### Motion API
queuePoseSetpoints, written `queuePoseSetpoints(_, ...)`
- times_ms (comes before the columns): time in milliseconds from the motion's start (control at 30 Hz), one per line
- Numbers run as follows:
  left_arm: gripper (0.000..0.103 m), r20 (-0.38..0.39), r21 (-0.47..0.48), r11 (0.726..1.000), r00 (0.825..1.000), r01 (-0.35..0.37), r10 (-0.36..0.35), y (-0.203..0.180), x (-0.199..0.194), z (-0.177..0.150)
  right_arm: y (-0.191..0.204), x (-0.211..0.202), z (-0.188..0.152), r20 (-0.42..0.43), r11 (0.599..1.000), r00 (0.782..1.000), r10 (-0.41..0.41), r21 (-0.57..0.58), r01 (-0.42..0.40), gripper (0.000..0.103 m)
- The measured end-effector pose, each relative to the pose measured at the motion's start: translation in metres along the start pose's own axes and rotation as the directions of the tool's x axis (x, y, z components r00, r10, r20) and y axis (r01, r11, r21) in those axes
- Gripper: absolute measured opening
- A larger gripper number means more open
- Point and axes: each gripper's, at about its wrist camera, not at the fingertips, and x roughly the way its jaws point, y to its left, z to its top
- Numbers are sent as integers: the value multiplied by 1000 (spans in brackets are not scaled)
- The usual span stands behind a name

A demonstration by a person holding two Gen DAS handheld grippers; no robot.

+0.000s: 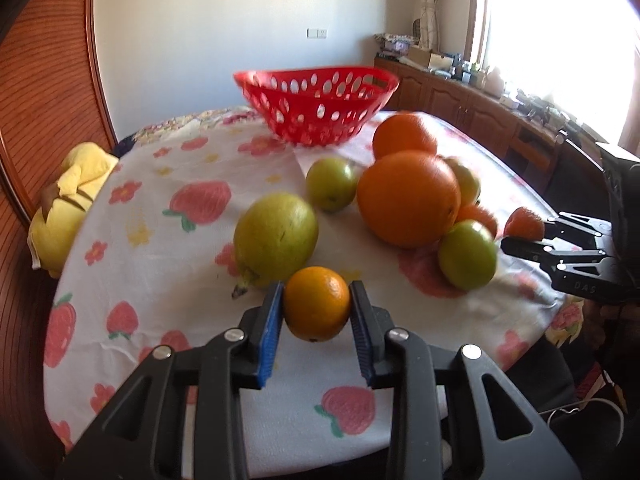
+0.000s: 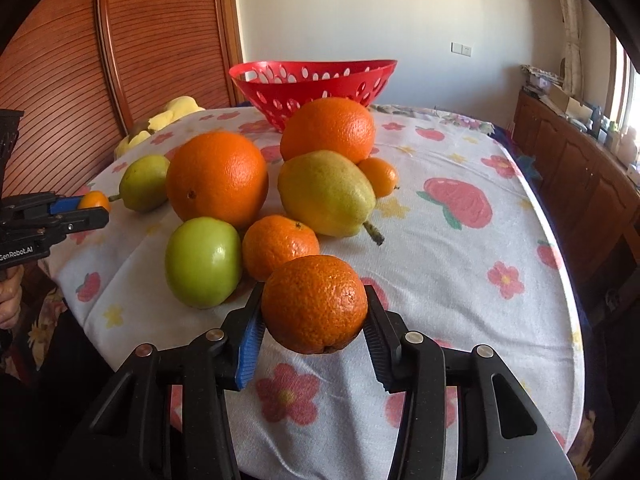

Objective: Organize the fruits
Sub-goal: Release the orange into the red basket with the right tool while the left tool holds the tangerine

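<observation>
Left gripper (image 1: pixel 317 308) clamps small orange (image 1: pixel 317 303); right gripper (image 2: pixel 314 312) clamps tangerine (image 2: pixel 314 304) (both lifted); one basket (image 2: pixel 312 84).

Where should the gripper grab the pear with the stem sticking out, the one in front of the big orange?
Grab the pear across its fat belly, coming from above. It lies on its side, stem toward the camera, with oranges pressed close behind, so the top is probably the freest way in.

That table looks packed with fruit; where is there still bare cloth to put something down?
The cloth is bare along the right side, between the pear and the table's right edge. In the left view, a patch lies open left of the other pear, towards the yellow toy. The middle, before the red basket, is crowded.
</observation>
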Motion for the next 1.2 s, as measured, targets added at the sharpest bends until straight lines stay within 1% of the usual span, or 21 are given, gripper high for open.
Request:
queuePoseSetpoints(367,31,71,40,999,997,1,-3,-6,-22,36,-6,-26,33,76,999,997,-5,-34,8,46)
queuePoseSetpoints(600,31,108,56,998,994,-9,3,-5,-26,63,-11,-32,62,125,999,992,4,-49,2,46)
queuePoseSetpoints(800,31,132,64,998,991,-12,4,1,-21,93,-13,-28,90,146,997,989,17,-76,-6,46)
queuePoseSetpoints(1033,31,158,81,996,987,-27,14,7,-10,133,-10,-18,137,178,993,982,59,-114,-39,46)
queuePoseSetpoints(1200,31,150,77,997,989,-21,9,15,10,162,-11,6,176,173,988,981,90,-141,-66,46)
